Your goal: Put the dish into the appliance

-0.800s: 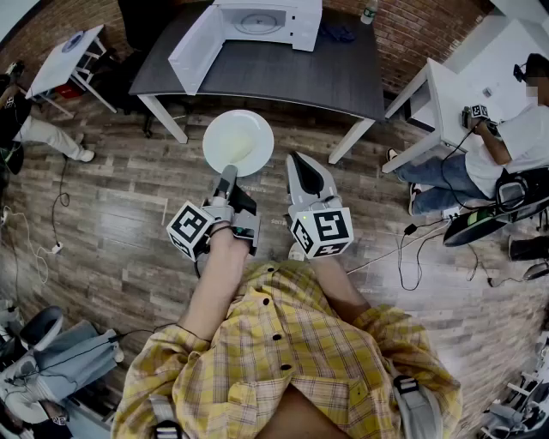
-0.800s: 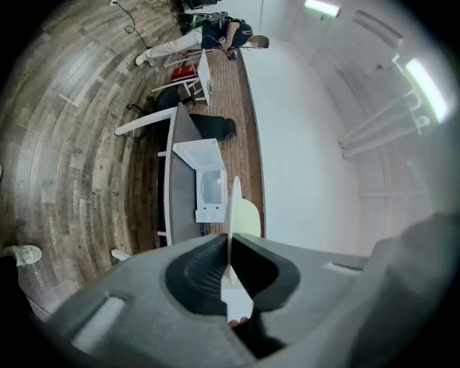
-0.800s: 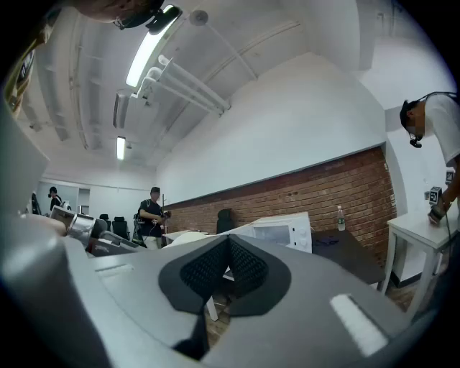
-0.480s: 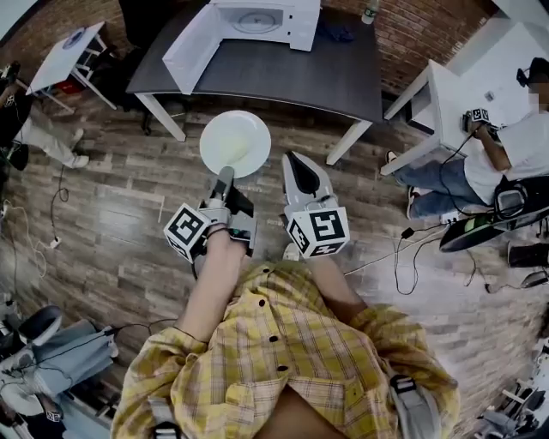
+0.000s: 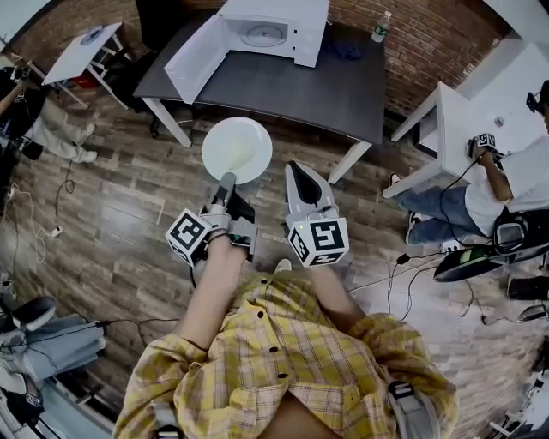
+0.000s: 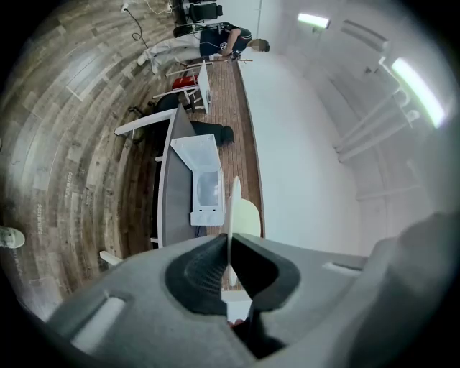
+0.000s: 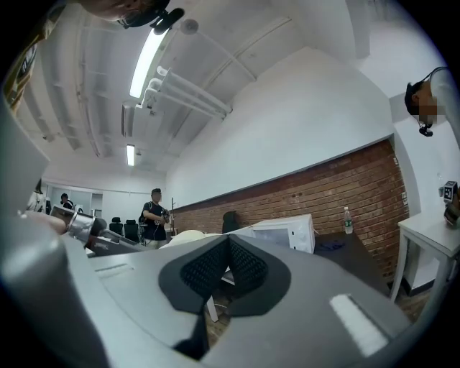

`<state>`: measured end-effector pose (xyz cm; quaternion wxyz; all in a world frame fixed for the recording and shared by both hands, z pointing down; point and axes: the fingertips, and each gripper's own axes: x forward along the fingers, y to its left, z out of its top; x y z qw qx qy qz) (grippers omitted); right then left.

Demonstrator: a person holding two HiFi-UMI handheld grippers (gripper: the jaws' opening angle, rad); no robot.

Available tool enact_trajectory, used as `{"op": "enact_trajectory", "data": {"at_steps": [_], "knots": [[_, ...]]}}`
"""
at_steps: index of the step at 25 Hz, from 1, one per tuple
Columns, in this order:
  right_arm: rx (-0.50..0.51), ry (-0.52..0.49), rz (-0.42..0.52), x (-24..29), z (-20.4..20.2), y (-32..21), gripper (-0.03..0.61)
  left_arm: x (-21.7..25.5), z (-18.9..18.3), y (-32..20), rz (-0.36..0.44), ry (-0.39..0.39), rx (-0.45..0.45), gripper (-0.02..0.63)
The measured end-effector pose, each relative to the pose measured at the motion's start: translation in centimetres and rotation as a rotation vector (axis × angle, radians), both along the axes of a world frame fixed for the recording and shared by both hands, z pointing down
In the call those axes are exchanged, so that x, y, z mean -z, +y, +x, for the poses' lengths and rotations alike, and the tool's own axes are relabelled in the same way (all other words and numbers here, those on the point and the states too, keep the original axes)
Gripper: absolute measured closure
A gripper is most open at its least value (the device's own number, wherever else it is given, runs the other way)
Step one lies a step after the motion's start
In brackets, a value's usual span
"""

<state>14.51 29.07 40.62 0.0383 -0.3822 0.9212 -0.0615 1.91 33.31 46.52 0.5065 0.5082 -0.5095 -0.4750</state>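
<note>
Round white dish (image 5: 238,149) juts ahead of the left gripper (image 5: 226,182), whose jaws clamp its rim; right gripper (image 5: 298,168) beside it has jaws together, empty.

The dish (image 5: 237,150) is pale cream-white, the microwave (image 5: 304,26) is white, and the desk (image 5: 292,86) is dark grey on white legs. It stands on a floor (image 5: 111,223) of brown-grey wood planks, before a red-brown brick wall (image 5: 429,43). The left claw (image 5: 226,180) and right claw (image 5: 294,165) are light grey with black ribbed pads (image 6: 198,273), each bearing black-and-white square markers. The shirt (image 5: 283,360) is yellow plaid crossed with darker and white lines.
</note>
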Motion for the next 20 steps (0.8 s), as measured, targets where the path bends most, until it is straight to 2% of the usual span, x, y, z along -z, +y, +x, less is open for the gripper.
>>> {"op": "enact_trajectory", "data": {"at_steps": [6,10,13,20], "knots": [[0.028,0.0,-0.017,-1.0,0.4,-0.9,0.581,-0.4,1.4,-0.2,0.002,0.067,0.03,0.603],[0.059,0.006,-0.019,-1.5,-0.3,-0.7,0.581,-2.1,0.8,-0.1,-0.045,0.042,0.04,0.603],[0.068,0.015,-0.027,-2.1,-1.0,-1.8,0.581,-2.2,0.7,-1.6,-0.032,0.075,0.043,0.603],[0.068,0.036,-0.001,-2.0,-3.2,-6.9,0.581,-3.3,-1.3,-6.6,-0.04,0.06,0.038,0.603]]}}
